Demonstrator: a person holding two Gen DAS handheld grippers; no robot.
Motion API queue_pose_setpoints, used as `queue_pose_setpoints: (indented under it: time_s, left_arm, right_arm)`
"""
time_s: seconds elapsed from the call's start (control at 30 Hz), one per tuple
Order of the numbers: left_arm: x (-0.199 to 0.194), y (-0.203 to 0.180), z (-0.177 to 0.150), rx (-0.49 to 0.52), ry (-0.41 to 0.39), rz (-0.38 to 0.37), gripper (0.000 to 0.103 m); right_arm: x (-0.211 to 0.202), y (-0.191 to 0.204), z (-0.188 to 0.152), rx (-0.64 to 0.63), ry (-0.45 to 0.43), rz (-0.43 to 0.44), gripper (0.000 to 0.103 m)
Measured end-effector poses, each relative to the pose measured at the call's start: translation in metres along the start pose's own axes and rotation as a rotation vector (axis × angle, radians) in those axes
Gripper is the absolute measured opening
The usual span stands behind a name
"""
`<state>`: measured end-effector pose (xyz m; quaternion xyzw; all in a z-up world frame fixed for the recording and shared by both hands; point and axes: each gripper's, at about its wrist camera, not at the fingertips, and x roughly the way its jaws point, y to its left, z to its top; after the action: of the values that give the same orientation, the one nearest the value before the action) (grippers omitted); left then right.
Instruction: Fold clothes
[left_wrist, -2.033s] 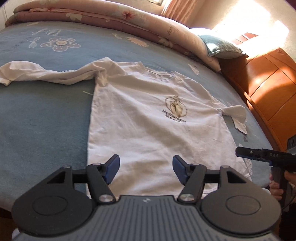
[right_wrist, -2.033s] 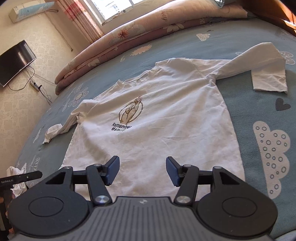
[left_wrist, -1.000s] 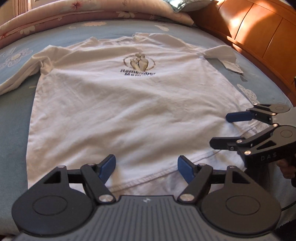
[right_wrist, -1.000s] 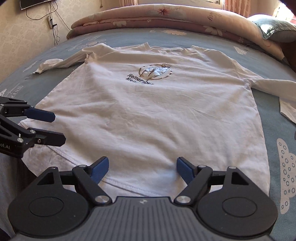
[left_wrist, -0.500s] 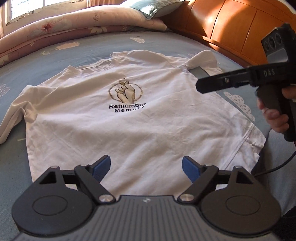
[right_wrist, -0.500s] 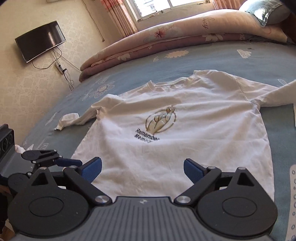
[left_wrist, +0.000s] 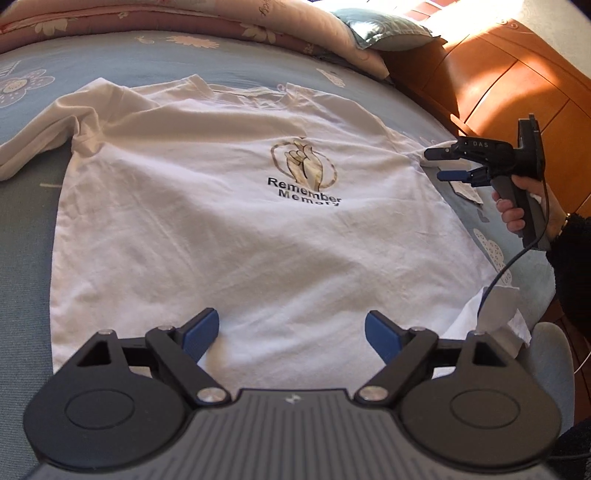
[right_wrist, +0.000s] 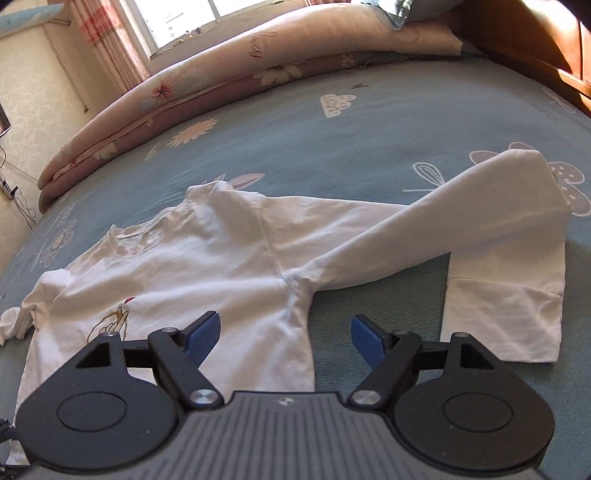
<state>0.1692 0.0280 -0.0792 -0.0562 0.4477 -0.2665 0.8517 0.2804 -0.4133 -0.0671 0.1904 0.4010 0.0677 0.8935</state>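
While the shirt (left_wrist: 236, 221) lies flat and face up on the bed (right_wrist: 406, 122), we have folded nothing yet, and every fold is left to do. Our left gripper (left_wrist: 291, 332) hangs wide open over the hem, holding nothing. Our right gripper (right_wrist: 284, 332) is closing over the armpit by the right sleeve (right_wrist: 480, 221), its pads not yet pressing cloth.

One white shirt (left_wrist: 236, 229) lies at the centre, two grippers show, the left gripper (left_wrist: 291, 332) at six o'clock and the right gripper (left_wrist: 436, 164) at three, one pillow (left_wrist: 384, 33) at one.
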Motion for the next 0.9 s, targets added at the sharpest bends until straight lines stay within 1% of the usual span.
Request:
queue_pose_setpoints:
  time_s: [0.07, 0.13, 0.23, 0.37, 0.4, 0.47, 0.53, 0.6, 0.67, 0.7, 0.73, 0.77, 0.8, 0.83, 0.87, 0.9]
  left_arm:
    - [-0.001, -0.001, 0.000, -0.002, 0.014, -0.003, 0.086]
    - [-0.004, -0.003, -0.003, 0.009, 0.036, -0.008, 0.087]
    - [-0.013, -0.006, -0.015, 0.043, 0.093, -0.027, 0.088]
    - [-0.019, -0.004, -0.028, 0.027, 0.087, -0.045, 0.090]
    - [-0.019, -0.003, -0.027, 0.011, 0.086, -0.045, 0.093]
    - [-0.017, -0.002, -0.025, -0.022, 0.084, -0.045, 0.095]
    - [-0.017, -0.005, -0.025, -0.013, 0.087, -0.036, 0.096]
    - [-0.016, -0.008, -0.026, 0.005, 0.089, -0.026, 0.096]
    - [-0.015, -0.008, -0.027, 0.015, 0.089, -0.023, 0.096]
    - [-0.015, -0.008, -0.027, 0.013, 0.089, -0.026, 0.098]
    - [-0.014, -0.008, -0.027, 0.013, 0.091, -0.028, 0.099]
    - [-0.013, -0.008, -0.026, 0.012, 0.093, -0.030, 0.099]
    - [-0.012, -0.009, -0.026, 0.014, 0.094, -0.028, 0.100]
    - [-0.011, -0.010, -0.027, 0.020, 0.095, -0.024, 0.100]
    - [-0.011, -0.011, -0.028, 0.024, 0.095, -0.021, 0.100]
    - [-0.011, -0.011, -0.028, 0.026, 0.094, -0.019, 0.100]
  right_arm:
    - [0.014, -0.015, 0.006, 0.056, 0.023, 0.066, 0.082]
    - [0.025, -0.022, 0.011, 0.067, 0.025, 0.114, 0.083]
    - [0.030, -0.031, 0.019, 0.108, 0.040, 0.206, 0.091]
    - [0.034, -0.043, 0.018, 0.162, 0.023, 0.294, 0.092]
    - [0.035, -0.044, 0.018, 0.174, 0.012, 0.315, 0.092]
    - [0.042, -0.043, 0.017, 0.201, 0.006, 0.403, 0.092]
    - [0.052, -0.040, 0.014, 0.224, 0.010, 0.503, 0.091]
    - [0.061, -0.033, 0.008, 0.203, 0.032, 0.582, 0.091]
    - [0.062, -0.024, 0.005, 0.149, 0.050, 0.605, 0.090]
    - [0.062, -0.022, 0.005, 0.130, 0.056, 0.584, 0.081]
    - [0.062, -0.021, 0.006, 0.123, 0.061, 0.542, 0.074]
    - [0.063, -0.022, 0.007, 0.128, 0.067, 0.503, 0.055]
    - [0.064, -0.024, 0.008, 0.138, 0.074, 0.464, 0.031]
    - [0.063, -0.024, 0.009, 0.133, 0.072, 0.418, 0.016]
    - [0.061, -0.025, 0.009, 0.116, 0.063, 0.368, 0.003]
    - [0.056, -0.023, 0.009, 0.092, 0.040, 0.332, 0.003]
